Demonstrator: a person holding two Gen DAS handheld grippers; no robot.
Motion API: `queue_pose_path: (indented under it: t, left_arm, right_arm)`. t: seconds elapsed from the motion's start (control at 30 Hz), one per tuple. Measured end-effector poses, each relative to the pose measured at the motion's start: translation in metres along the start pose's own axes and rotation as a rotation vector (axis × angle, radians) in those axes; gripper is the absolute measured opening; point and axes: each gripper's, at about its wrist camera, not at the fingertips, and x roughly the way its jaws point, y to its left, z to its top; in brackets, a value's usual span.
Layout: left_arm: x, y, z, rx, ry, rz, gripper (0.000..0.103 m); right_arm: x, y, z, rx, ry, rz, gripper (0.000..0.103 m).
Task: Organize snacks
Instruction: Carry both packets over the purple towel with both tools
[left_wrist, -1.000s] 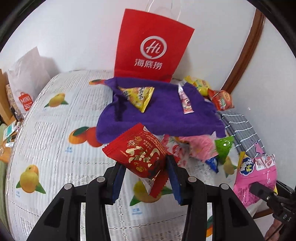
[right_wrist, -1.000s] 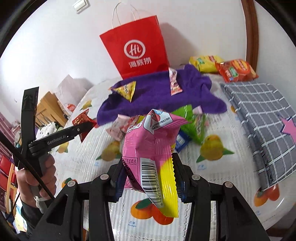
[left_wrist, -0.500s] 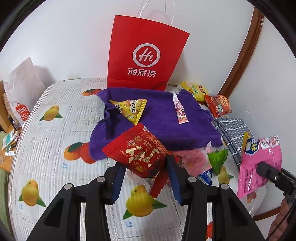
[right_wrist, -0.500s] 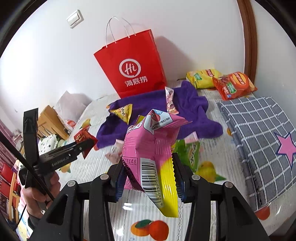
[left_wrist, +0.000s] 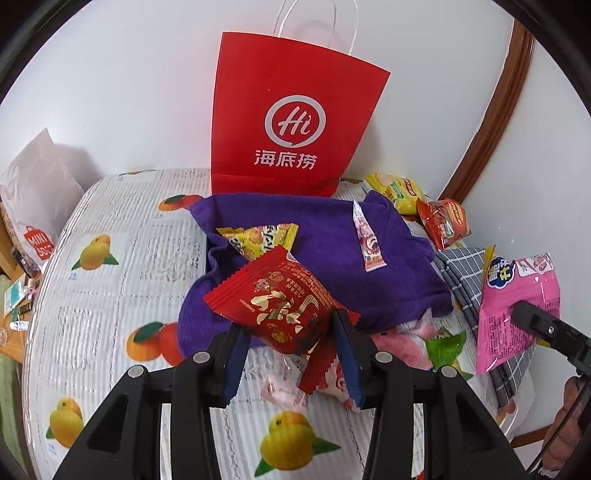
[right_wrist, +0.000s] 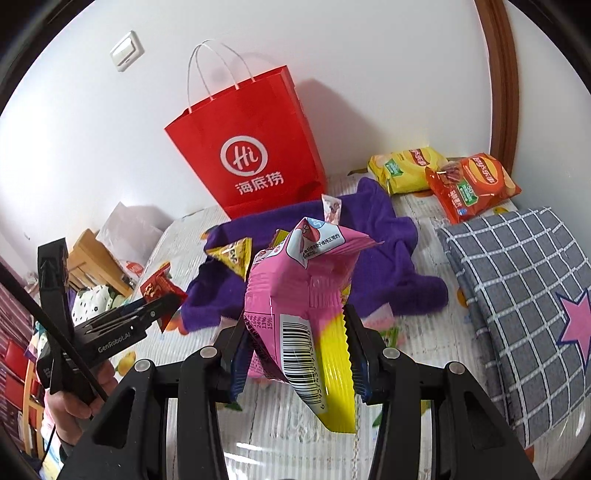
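My left gripper (left_wrist: 291, 345) is shut on a red snack packet (left_wrist: 275, 302), held in the air above the near edge of a purple towel (left_wrist: 325, 254). My right gripper (right_wrist: 297, 350) is shut on a pink and yellow snack bag (right_wrist: 308, 291), also lifted off the table. That pink bag (left_wrist: 517, 306) shows at the right of the left wrist view. A tall red paper bag (left_wrist: 291, 125) stands against the wall behind the towel. On the towel lie a yellow triangular packet (left_wrist: 258, 238) and a slim pink sachet (left_wrist: 367, 240).
Yellow (right_wrist: 406, 168) and orange (right_wrist: 471, 184) chip bags lie at the back right. A grey checked cloth (right_wrist: 524, 288) covers the table's right side. Pink and green packets (left_wrist: 424, 336) sit below the towel on the fruit-print tablecloth (left_wrist: 110, 295). A white bag (left_wrist: 33, 199) stands far left.
Both grippers have drawn back and risen a little with their packets still held. The red paper bag and towel now sit lower and fuller in both views.
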Motion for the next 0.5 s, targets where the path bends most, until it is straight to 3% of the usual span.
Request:
queue_pose_path:
  t: [0.5]
  left_arm:
    - [0.021, 0.011, 0.030, 0.011, 0.003, 0.034, 0.042]
  right_arm:
    - [0.030, 0.012, 0.054, -0.045, -0.030, 0.002, 0.045]
